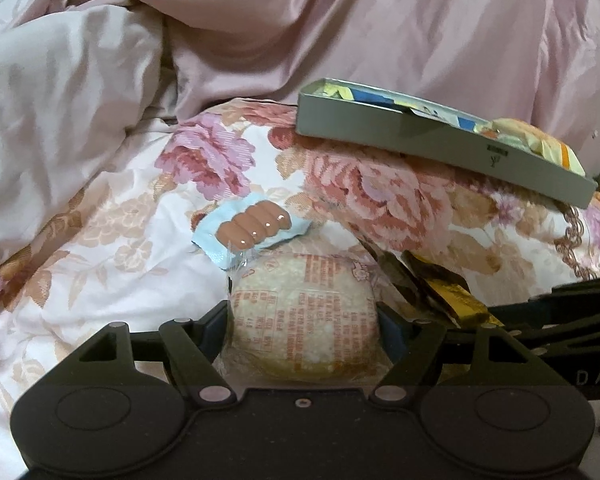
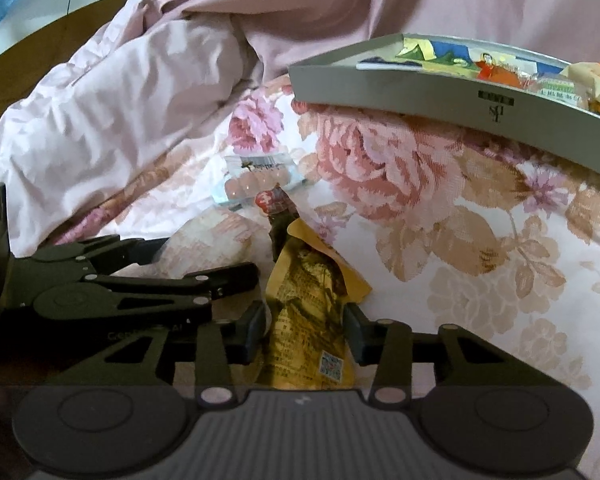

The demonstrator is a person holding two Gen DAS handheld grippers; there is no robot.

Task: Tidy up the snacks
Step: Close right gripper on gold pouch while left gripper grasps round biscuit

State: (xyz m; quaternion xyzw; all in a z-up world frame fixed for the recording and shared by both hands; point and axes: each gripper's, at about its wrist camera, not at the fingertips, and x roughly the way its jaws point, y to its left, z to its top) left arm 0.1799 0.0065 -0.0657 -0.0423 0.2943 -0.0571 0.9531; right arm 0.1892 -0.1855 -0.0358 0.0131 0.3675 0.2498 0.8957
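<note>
A round rice cracker in a clear printed wrapper lies on the flowered bedspread, and my left gripper is shut on it, one pad against each side. In the right wrist view a golden-yellow snack packet sits between the pads of my right gripper, which press on its two edges. The left gripper's fingers reach in from the left of that view, close beside the yellow packet. A grey tray with several wrapped snacks rests further back on the right.
A light blue packet of small sausages lies just beyond the cracker. A dark red-topped packet lies between it and the yellow one. A rumpled pink quilt rises at the left and back. The flowered bedspread spreads out to the right.
</note>
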